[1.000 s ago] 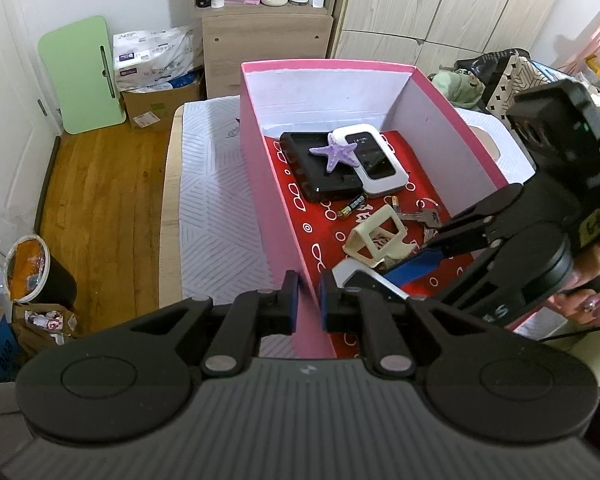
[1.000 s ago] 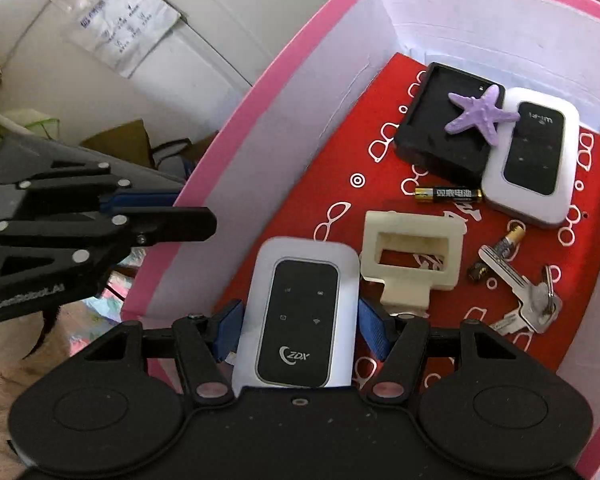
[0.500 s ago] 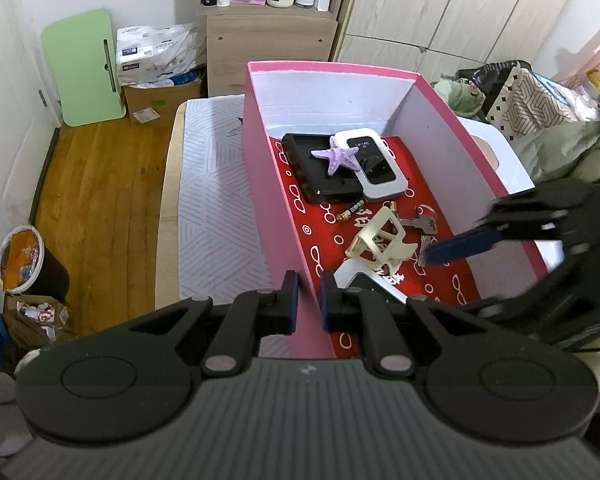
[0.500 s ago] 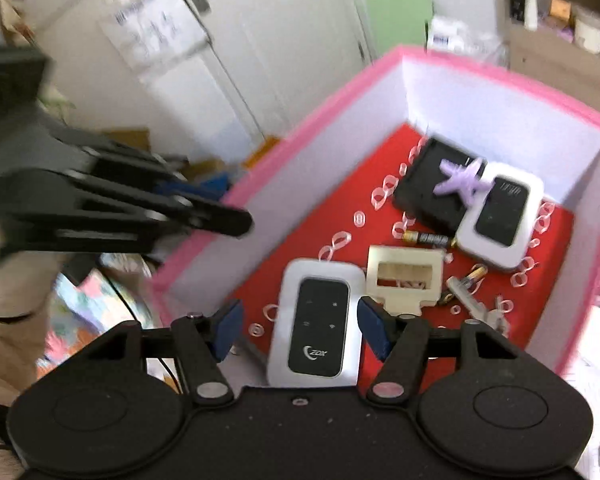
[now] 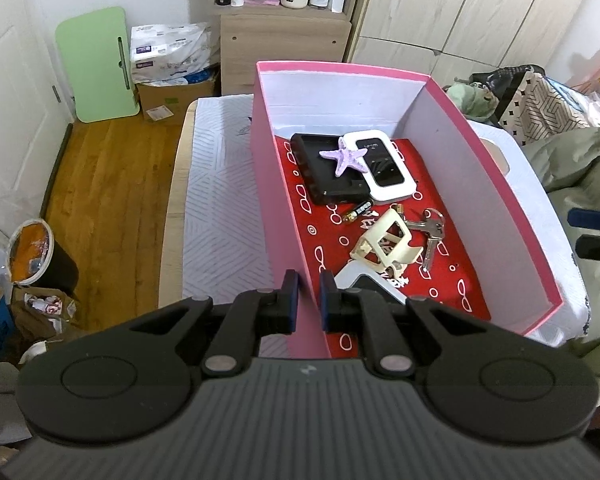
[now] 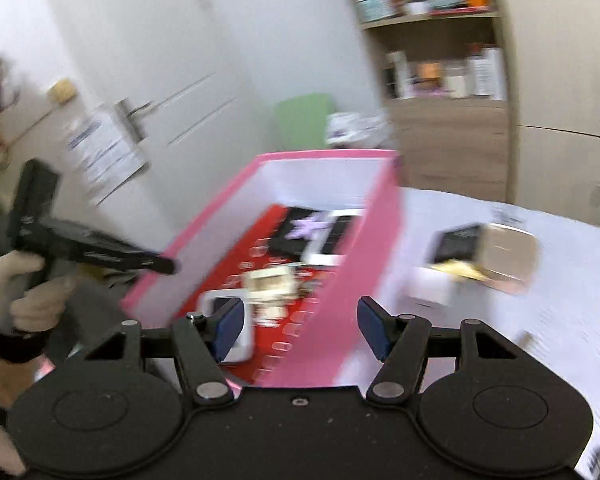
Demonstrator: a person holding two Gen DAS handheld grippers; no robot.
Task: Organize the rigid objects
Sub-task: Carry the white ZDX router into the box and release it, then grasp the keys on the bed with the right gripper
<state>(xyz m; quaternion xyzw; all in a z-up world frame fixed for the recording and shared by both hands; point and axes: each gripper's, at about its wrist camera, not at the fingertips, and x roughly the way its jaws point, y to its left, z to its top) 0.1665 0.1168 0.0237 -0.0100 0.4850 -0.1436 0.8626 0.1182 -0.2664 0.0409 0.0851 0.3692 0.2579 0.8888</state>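
Router (image 6: 226, 326) seemingly beside right tool (image 6: 300, 330)

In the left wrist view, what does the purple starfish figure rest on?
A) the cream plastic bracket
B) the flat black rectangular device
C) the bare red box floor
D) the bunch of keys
B: the purple starfish figure lies on top of the flat black rectangular device, its arm reaching the white pocket router beside it.

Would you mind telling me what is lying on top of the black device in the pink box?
A purple starfish lies on the black device, one arm reaching the white router beside it. What the starfish covers cannot be seen.
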